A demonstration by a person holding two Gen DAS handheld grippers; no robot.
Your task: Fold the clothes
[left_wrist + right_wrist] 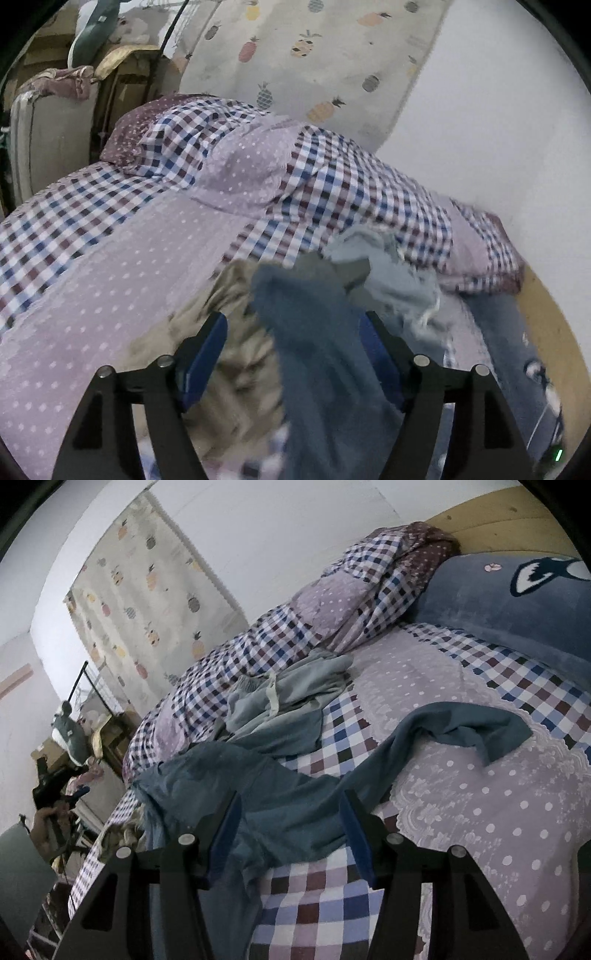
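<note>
Dim, bluish light; blurred foreground

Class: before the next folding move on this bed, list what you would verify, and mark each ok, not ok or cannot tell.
1. Left gripper jaws apart: ok.
2. Dark blue garment spread flat: not ok, rumpled.
3. Right gripper gripping the garment: cannot tell; cloth lies between the jaws.
4. Light blue garment clear of the dark one: not ok, they overlap.
5. Tan garment out of the way: not ok, beside the left jaws.
</note>
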